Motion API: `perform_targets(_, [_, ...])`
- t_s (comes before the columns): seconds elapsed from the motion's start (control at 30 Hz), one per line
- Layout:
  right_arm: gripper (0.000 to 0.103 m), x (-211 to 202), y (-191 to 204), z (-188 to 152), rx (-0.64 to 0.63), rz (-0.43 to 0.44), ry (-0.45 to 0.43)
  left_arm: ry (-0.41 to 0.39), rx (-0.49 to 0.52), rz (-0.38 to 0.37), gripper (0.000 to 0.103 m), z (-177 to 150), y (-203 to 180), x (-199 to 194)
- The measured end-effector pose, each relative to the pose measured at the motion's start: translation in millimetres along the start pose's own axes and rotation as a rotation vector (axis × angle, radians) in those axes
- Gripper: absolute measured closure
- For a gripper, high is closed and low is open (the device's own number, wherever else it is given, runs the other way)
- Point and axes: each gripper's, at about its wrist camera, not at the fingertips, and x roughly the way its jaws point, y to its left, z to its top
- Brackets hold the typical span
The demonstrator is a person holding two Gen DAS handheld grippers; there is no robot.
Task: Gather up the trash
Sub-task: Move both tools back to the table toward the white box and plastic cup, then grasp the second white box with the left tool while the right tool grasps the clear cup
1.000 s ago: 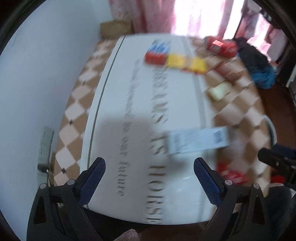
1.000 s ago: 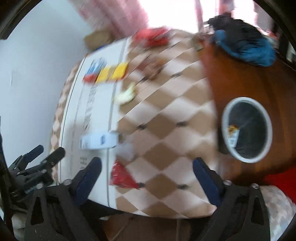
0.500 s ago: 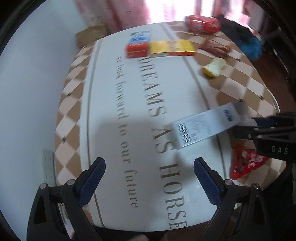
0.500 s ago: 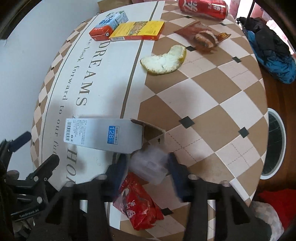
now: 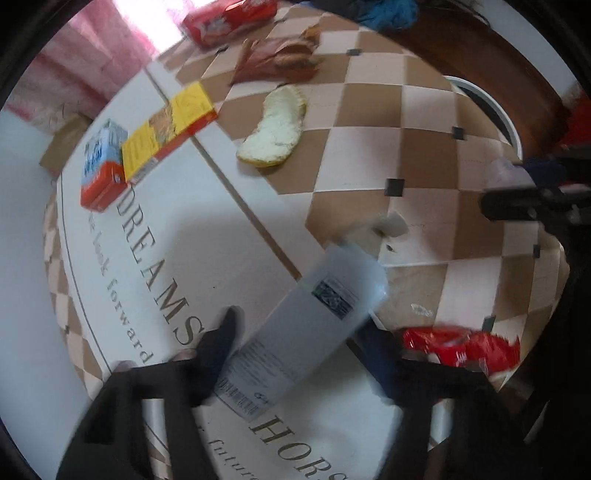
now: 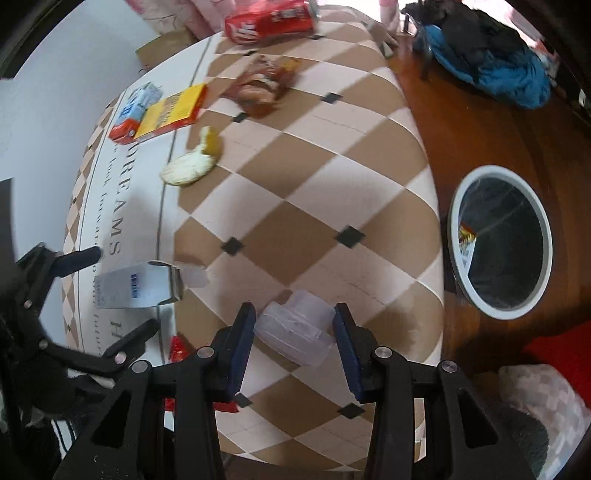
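Observation:
A long white carton (image 5: 325,295) with a barcode lies on the round table (image 5: 369,110). My left gripper (image 5: 299,339) points down over it, its jaws closing with the carton between them. A gap still shows at the left finger (image 5: 221,339). My right gripper (image 6: 293,332) is shut on a crumpled clear plastic cup (image 6: 295,328) near the table's front edge. Beside the table on the right, a white-rimmed bin (image 6: 498,170) with a dark liner stands on the wooden floor.
Further back on the table are an orange peel (image 6: 188,166), a brown wrapper (image 6: 262,86), a red can (image 6: 269,22), a yellow box (image 6: 170,110) and a red-and-blue carton (image 6: 133,110). A red wrapper (image 5: 461,347) lies near the front edge. Blue clothing (image 6: 498,74) sits beyond the bin.
My left gripper came down over the white carton, rolled, and its jaws narrowed around it. My right gripper closed on the clear cup and now holds it.

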Motion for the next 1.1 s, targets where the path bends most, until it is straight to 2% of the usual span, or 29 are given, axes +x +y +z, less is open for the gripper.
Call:
perform_targets(0.1, [0.058, 2.4, -3.5, -1.2, 0.004, 0.006, -0.001, 0.001, -0.189, -0.052, 0.061, -0.7, 25.3, 0.4])
perform_targets(0.2, [0.058, 7.0, 1.7, -1.1, -0.001, 0.007, -0.006, 0.003, -0.483, -0.097, 0.063, -14.5, 66.1, 9.0])
perform_targets(0.3, [0.058, 12.0, 6.4, -0.4, -0.016, 0.002, -0.011, -0.036, -0.634, -0.146, 0.065, -27.5, 85.3, 12.1])
perform_targets(0.4, [0.057, 15.6, 12.9, 2.3, -0.024, -0.006, -0.019, -0.037, -0.586, -0.122, 0.060, -26.0, 79.3, 13.6])
perform_targets(0.5, [0.057, 16.5, 16.9, 2.4, -0.044, -0.020, -0.019, -0.042, -0.505, -0.049, 0.059, -23.2, 64.0, 14.7])
perform_targets(0.57, [0.057, 16.8, 18.1, 2.2, -0.055, -0.028, -0.021, -0.052, -0.493, -0.025, 0.061, -21.9, 58.2, 14.3])
perform_targets(0.63, [0.057, 16.7, 18.7, 1.3, -0.064, -0.035, -0.027, -0.066, -0.499, -0.018, 0.069, -23.0, 53.6, 13.5])
perform_targets(0.83, [0.058, 16.2, 21.1, -3.2, -0.084, -0.058, -0.048, -0.089, -0.547, 0.025, 0.070, -37.9, 47.3, 6.4])
perform_targets(1.1, [0.058, -4.0, 21.4, -12.0, -0.063, -0.061, -0.113, -0.186, -0.635, 0.070, 0.070, -60.0, 32.3, -49.8])
